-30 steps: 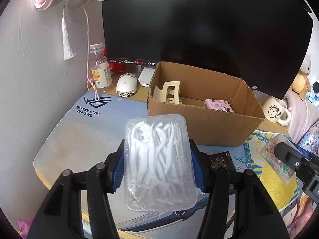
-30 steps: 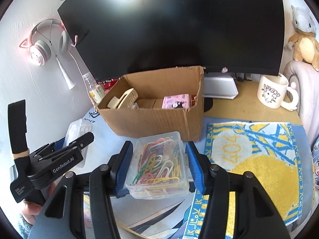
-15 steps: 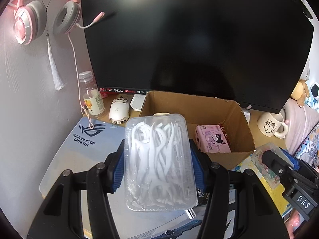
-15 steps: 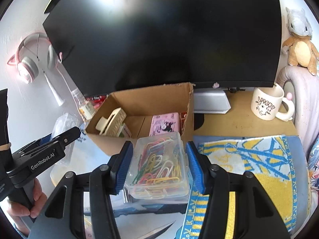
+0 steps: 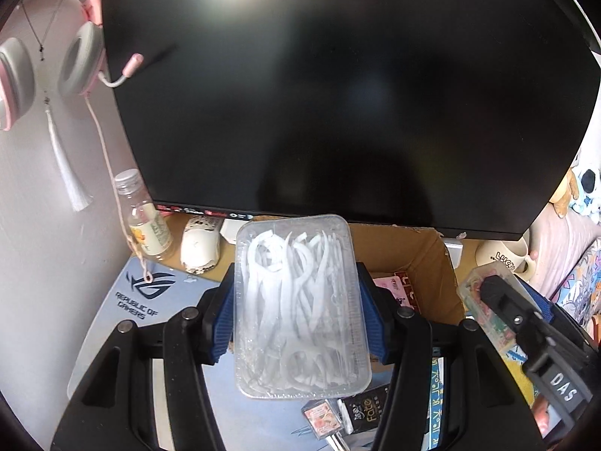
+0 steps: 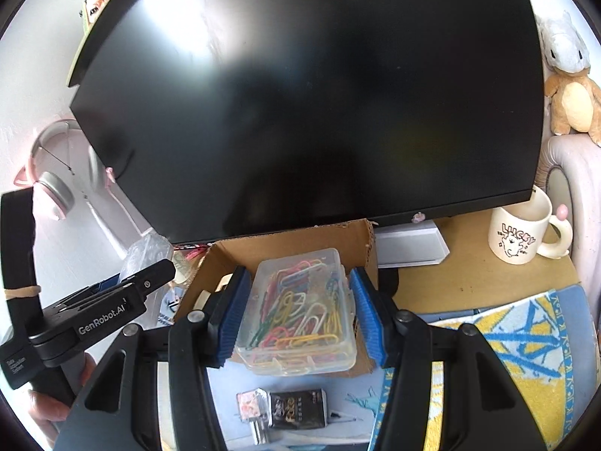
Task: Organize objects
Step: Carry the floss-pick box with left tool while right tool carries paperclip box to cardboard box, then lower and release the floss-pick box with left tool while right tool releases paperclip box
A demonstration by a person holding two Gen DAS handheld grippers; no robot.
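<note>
My left gripper [image 5: 296, 308] is shut on a clear plastic box of white floss picks [image 5: 300, 304] and holds it in the air over the near edge of an open cardboard box [image 5: 439, 274]. My right gripper [image 6: 298, 312] is shut on a clear box of coloured paper clips [image 6: 300, 308], held above the same cardboard box [image 6: 293, 244]. The right gripper and its box also show at the right of the left wrist view [image 5: 488, 300]. A pink packet [image 5: 390, 289] lies inside the cardboard box.
A large black monitor [image 5: 338, 94] stands right behind the box. A bottle [image 5: 144, 221] and a white mouse [image 5: 199, 248] sit at the back left, a mug [image 6: 522, 233] at the back right. Small packets [image 6: 289, 409] lie on the desk mat, a yellow-blue towel [image 6: 507, 342] on the right.
Both grippers have risen and moved forward with their boxes, from in front of the cardboard box to above it, closer to the monitor.
</note>
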